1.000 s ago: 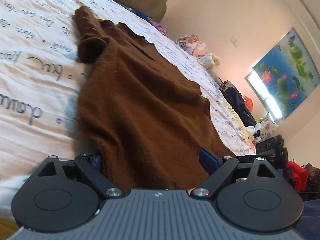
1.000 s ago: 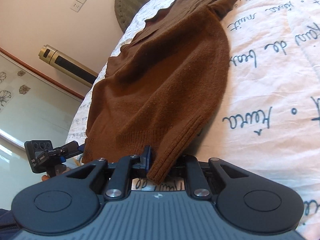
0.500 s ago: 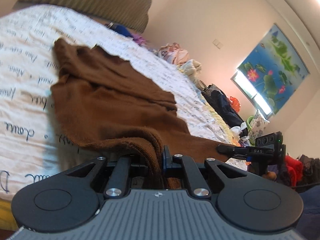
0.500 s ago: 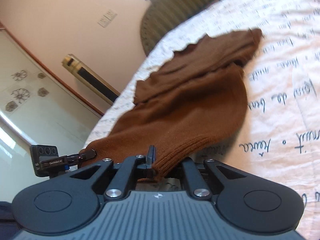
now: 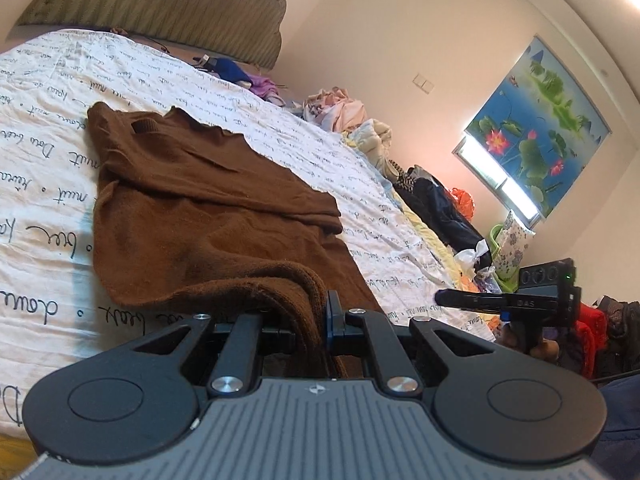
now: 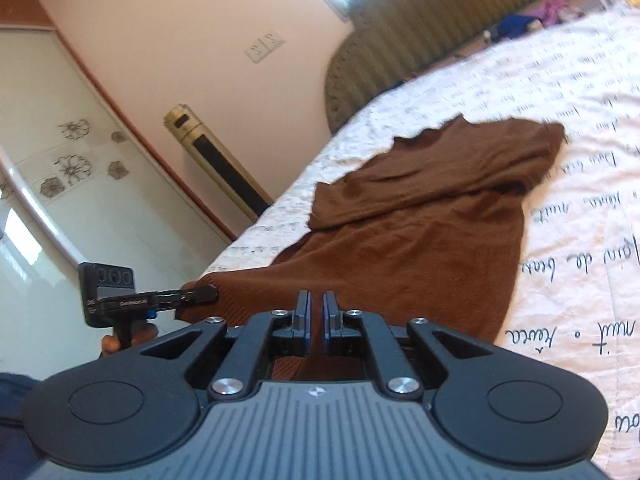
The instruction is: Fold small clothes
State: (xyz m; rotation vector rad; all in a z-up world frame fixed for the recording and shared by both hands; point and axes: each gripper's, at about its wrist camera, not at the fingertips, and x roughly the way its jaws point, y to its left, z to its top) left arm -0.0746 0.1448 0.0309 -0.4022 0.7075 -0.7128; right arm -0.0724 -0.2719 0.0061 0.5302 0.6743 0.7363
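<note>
A brown knitted sweater [image 5: 200, 216] lies on the white bedsheet with handwriting print [image 5: 48, 184]; its sleeves are folded across the body. My left gripper [image 5: 310, 320] is shut on the sweater's bottom hem, with bunched fabric between the fingers. It also shows in the right wrist view [image 6: 196, 294], pinching the hem corner. The sweater shows in the right wrist view [image 6: 420, 232] too. My right gripper [image 6: 316, 316] is nearly closed, with a narrow gap between its blue pads; the hem lies behind and below it, and I cannot tell if it is gripped. It also shows in the left wrist view [image 5: 444, 299].
A padded green headboard [image 5: 160, 4] stands at the bed's far end. Piles of clothes [image 5: 344, 108] line the bed's right edge. A gold tower unit [image 6: 216, 160] stands by the wall on the bed's other side.
The left gripper closed on the hem. Both grippers lifted and pulled back, and the views tilted up to show more of the room. The hem piece seen in the right gripper's fingers no longer shows there.
</note>
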